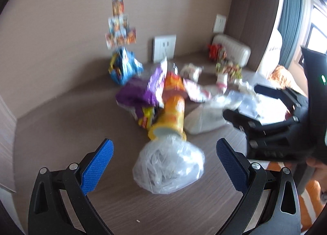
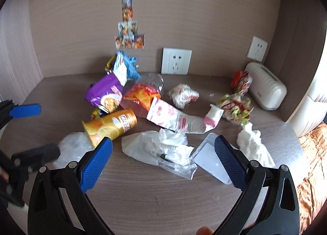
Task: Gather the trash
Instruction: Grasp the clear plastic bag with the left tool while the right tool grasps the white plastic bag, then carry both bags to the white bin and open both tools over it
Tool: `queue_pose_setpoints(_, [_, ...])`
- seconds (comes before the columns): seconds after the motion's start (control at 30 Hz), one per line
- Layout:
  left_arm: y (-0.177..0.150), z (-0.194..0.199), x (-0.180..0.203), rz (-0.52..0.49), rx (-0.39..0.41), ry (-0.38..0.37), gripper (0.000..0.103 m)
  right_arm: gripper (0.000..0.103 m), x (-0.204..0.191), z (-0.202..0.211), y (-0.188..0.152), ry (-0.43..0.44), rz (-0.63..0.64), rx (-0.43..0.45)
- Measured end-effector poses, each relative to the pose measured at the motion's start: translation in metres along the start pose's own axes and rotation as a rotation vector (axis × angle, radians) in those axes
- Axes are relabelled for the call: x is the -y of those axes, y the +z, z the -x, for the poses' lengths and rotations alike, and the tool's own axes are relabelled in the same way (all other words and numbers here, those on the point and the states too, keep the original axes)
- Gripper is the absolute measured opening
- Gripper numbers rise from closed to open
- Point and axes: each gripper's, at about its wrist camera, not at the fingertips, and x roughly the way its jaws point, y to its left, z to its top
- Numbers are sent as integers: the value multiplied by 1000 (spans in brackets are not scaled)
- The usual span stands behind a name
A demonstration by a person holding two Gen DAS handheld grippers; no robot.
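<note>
Trash lies heaped on a brown wooden table. In the left wrist view my left gripper is open, its blue pads on either side of a crumpled clear plastic bag that lies against the base of a tipped yellow chip can. My right gripper is open above a white bag with crumpled wrappers, touching nothing. The can, a purple noodle packet, a pink-white pouch and a tissue wad lie around it. The left gripper shows at the left edge.
Against the back wall are a blue packet, wall sockets and a white ribbed device. Red and green wrappers lie beside that device. A clear plastic tray sits near the right pad. An orange blanket lies past the table's right edge.
</note>
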Motion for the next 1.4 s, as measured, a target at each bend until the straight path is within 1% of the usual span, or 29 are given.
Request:
queue_pose_setpoints(0.07, [-7,-15,-4,16,-32,-27,97,100,0,-16,-1,-2,4,-28])
queue_pose_setpoints(0.1, [-10,-20,-5,20,-44,-39,95,100,0,-22,-1,-4,7,-43])
queue_pose_setpoints(0.17, [-15,-31,-7,24,-77,-72,79,98,1,-32,-3,6,12,-65])
queue_pose_setpoints(0.2, [-16,-36,-8,24,-88,-83,76,95,0,-38,-5,14,19,-81])
queue_pose_setpoints(0.23, [-18,-40,-8,23,-96,-93,73,86,-1,-42,-6,19,25,-96])
queue_pose_setpoints(0.3, [-19,-46,-8,17,-102,-103,70,71,-5,-49,-10,24,45,-126])
queue_pose_setpoints(0.37, [-20,-50,-8,11,-105,-124,63,67,-9,-48,-11,25,69,-114])
queue_pose_setpoints(0.4, [-19,-50,-8,10,-105,-133,61,63,-11,-46,-11,28,72,-112])
queue_pose_setpoints(0.47, [-20,-50,-6,0,-101,-152,50,55,-15,-45,-10,28,70,-114])
queue_pose_setpoints(0.53, [-19,-47,-7,-13,-97,-168,45,50,-17,-40,-9,32,57,-110])
queue_pose_setpoints(0.57, [-20,-44,-8,-21,-95,-176,44,49,-17,-37,-8,28,46,-105])
queue_pose_setpoints(0.73, [-21,-29,-15,-36,-96,-221,42,48,-17,-15,-7,-22,-7,-79])
queue_pose_setpoints(0.83, [-17,-16,-17,-54,-79,-246,42,48,-12,9,-7,-51,-60,-51])
queue_pose_setpoints(0.93, [-13,-8,-9,-83,-63,-285,42,48,-4,33,-12,-98,-104,-32])
queue_pose_setpoints(1.03, [-10,-2,11,-142,-50,-320,42,48,8,52,-21,-148,-135,-29])
queue_pose_setpoints(1.17, [-10,6,53,-238,-28,-366,42,48,34,75,-44,-184,-209,-35])
queue_pose_setpoints(1.3, [-17,7,105,-308,-34,-432,42,48,64,99,-74,-224,-284,-48])
queue_pose_setpoints(1.33, [-21,5,123,-327,-44,-451,42,48,72,104,-82,-232,-300,-53])
queue_pose_setpoints(1.4, [-28,1,147,-348,-58,-478,42,48,89,114,-100,-248,-336,-62])
